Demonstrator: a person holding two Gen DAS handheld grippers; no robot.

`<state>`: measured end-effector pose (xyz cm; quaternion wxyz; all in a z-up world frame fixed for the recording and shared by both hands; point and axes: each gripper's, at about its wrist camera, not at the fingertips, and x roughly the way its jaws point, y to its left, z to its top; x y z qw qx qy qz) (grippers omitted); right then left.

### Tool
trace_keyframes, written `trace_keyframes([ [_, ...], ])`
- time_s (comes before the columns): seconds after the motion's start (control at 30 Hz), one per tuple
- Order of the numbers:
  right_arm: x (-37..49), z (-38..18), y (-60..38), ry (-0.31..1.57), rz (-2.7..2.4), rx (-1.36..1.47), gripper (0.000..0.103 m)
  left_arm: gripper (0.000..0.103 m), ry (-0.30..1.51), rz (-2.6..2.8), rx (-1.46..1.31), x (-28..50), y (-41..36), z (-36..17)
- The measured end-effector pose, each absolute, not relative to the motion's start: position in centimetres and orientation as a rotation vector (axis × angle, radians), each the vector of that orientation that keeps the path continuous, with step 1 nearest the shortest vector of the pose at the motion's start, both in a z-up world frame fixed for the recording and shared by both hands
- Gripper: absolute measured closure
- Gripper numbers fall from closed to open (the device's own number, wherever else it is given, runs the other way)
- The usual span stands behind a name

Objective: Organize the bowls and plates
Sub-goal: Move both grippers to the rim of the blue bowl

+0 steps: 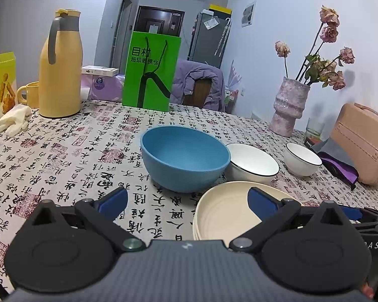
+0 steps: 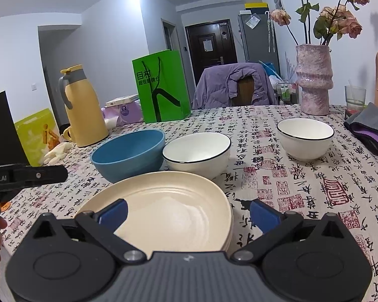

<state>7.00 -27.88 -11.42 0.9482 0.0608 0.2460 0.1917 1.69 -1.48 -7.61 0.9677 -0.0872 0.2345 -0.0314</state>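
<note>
A blue bowl [image 1: 184, 158] [image 2: 129, 154] stands on the patterned tablecloth. Right of it are two white bowls with black rims, a larger one [image 1: 252, 163] [image 2: 197, 153] and a smaller one [image 1: 302, 158] [image 2: 305, 136]. A stack of cream plates [image 1: 221, 211] [image 2: 168, 209] lies nearest. My left gripper [image 1: 187, 201] is open and empty, just short of the blue bowl, with its right pad over the plates' rim. My right gripper [image 2: 187, 214] is open over the near part of the plates, holding nothing. The left gripper's body [image 2: 25, 176] shows at the left edge of the right wrist view.
A yellow thermos jug [image 1: 60, 70] [image 2: 84, 108], a yellow mug [image 1: 29, 94], a green paper bag [image 1: 151, 71] [image 2: 162, 88] and a tissue pack stand at the back. A pink vase [image 1: 289, 105] [image 2: 313, 80], a glass, a folded cloth [image 2: 370, 128] and a pink case [image 1: 363, 141] stand at the right.
</note>
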Motion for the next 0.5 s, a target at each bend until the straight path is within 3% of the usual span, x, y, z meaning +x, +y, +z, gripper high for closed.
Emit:
trace_keyframes([
  [0.5,8.1,-10.7,-26.9,0.512,0.403,0.122,0.000,0.000,0.463,-0.061,-0.179,2.1,-0.5,-7.1],
])
